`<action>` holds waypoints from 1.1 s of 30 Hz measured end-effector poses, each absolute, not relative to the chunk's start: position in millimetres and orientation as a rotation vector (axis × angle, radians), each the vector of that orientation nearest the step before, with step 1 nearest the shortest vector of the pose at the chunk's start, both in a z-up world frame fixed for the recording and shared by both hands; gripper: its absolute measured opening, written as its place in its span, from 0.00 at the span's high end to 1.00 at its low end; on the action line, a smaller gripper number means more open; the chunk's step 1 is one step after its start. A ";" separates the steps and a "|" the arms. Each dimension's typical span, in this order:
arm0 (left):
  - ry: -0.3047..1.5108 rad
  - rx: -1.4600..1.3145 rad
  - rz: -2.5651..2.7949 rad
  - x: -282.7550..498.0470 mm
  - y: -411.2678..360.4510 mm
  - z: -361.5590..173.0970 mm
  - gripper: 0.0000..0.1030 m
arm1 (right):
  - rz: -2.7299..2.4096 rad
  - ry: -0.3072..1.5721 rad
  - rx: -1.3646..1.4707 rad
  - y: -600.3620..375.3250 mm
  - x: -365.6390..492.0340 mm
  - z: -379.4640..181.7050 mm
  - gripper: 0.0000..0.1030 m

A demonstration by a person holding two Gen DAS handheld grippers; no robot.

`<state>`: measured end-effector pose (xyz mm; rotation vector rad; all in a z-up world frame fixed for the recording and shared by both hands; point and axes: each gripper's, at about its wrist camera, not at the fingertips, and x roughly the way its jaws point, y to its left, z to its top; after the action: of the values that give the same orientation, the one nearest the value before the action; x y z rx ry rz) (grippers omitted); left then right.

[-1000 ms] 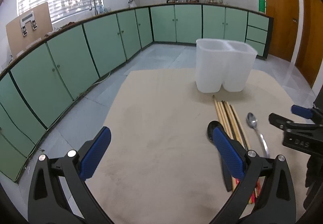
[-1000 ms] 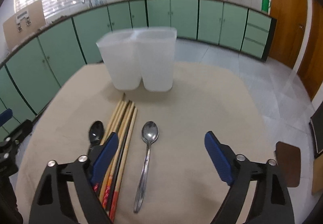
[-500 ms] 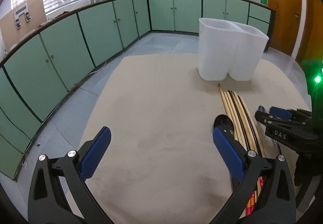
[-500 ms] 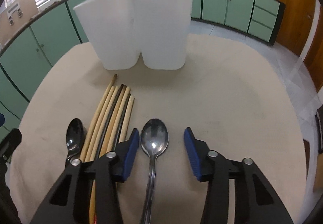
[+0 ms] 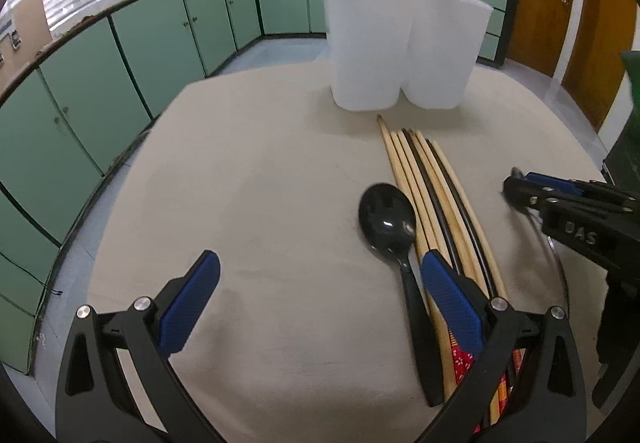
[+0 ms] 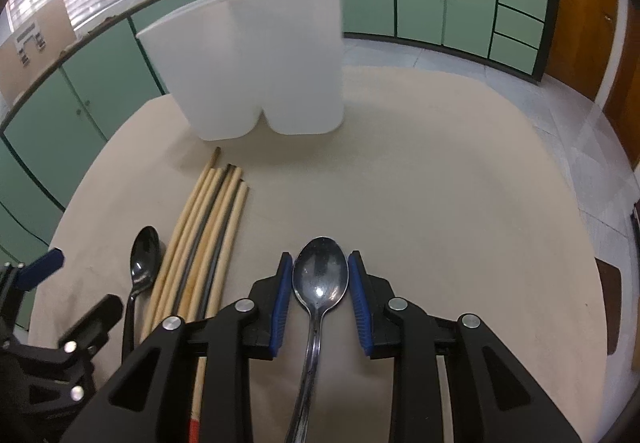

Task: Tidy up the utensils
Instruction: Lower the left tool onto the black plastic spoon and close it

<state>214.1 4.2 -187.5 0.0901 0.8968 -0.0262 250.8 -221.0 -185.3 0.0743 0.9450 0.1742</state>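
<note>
A white two-compartment utensil holder [image 5: 404, 47] stands at the far side of the round beige table [image 5: 256, 187]; it also shows in the right wrist view [image 6: 256, 63]. Several wooden and dark chopsticks [image 5: 432, 195] lie in a row beside a black spoon [image 5: 388, 219]. My left gripper [image 5: 316, 303] is open, its right finger over the chopsticks' near ends. In the right wrist view my right gripper [image 6: 320, 299] is shut on the bowl of a metal spoon [image 6: 320, 279], just above the table. The chopsticks [image 6: 204, 243] and the black spoon [image 6: 142, 255] lie to its left.
Green kitchen cabinets [image 5: 160, 43] curve around the room beyond the table. Wooden doors [image 5: 560, 3] stand at the right. A brown stool [image 6: 610, 303] sits off the table's right edge. The right gripper's body [image 5: 580, 219] shows at the right of the left wrist view.
My right gripper moved forward and down over the metal spoon and closed on its bowl. My left gripper moved in closer to the black spoon and chopsticks, still open.
</note>
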 end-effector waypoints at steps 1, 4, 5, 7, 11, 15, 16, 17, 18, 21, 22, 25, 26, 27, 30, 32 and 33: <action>0.904 0.090 -0.027 215.1 2.9 -189.9 0.05 | 0.171 0.944 0.077 -223.0 251.3 -184.9 0.73; 0.920 0.093 -0.021 218.9 1.2 -195.7 0.05 | 0.167 0.943 0.079 -223.0 253.7 -184.1 0.73; 0.925 0.095 -0.020 219.7 1.5 -197.2 0.05 | 0.166 0.943 0.079 -221.5 254.8 -183.8 0.73; 0.934 0.103 -0.015 221.1 2.1 -201.4 0.05 | 0.164 0.940 0.076 -217.4 254.6 -184.3 0.73; 0.953 0.080 -0.023 224.5 6.3 -204.9 0.05 | 0.158 0.932 0.073 -210.6 247.9 -188.6 0.73; 0.957 0.079 -0.026 225.9 6.5 -205.7 0.04 | 0.155 0.929 0.073 -212.0 245.5 -189.8 0.73; 0.955 0.083 -0.023 225.6 7.6 -206.0 0.04 | 0.156 0.929 0.073 -211.7 245.9 -189.3 0.73; 0.956 0.081 -0.022 225.0 9.1 -206.1 0.04 | 0.156 0.930 0.072 -211.3 246.2 -188.9 0.73; 0.957 0.079 -0.021 225.1 11.4 -206.1 0.04 | 0.156 0.929 0.071 -211.0 246.5 -188.7 0.73; 0.954 0.085 -0.011 226.0 17.4 -206.1 0.04 | 0.155 0.927 0.068 -211.5 244.5 -189.6 0.73; 0.953 0.087 -0.011 226.0 18.3 -205.7 0.04 | 0.154 0.926 0.068 -211.2 244.3 -189.9 0.72; 0.947 0.079 -0.036 226.6 18.6 -202.0 0.05 | 0.153 0.924 0.066 -211.4 245.3 -190.3 0.72; 0.941 0.075 -0.045 226.6 17.5 -199.8 0.05 | 0.152 0.923 0.064 -210.9 246.5 -190.2 0.72; 0.936 0.076 -0.047 227.2 17.3 -198.3 0.05 | 0.150 0.922 0.061 -211.2 247.0 -190.6 0.72; 0.931 0.088 -0.060 233.7 9.2 -196.3 0.05 | 0.145 0.922 0.059 -211.7 248.0 -191.4 0.72; 0.932 0.096 -0.059 240.3 4.4 -197.6 0.05 | 0.146 0.922 0.058 -212.6 248.6 -191.3 0.72; 0.933 0.097 -0.055 241.7 3.4 -198.6 0.05 | 0.145 0.921 0.057 -213.1 248.8 -191.3 0.72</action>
<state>241.7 3.4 -198.6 0.0972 0.9332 -0.0554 248.8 -213.1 -191.3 0.0574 0.9213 0.1452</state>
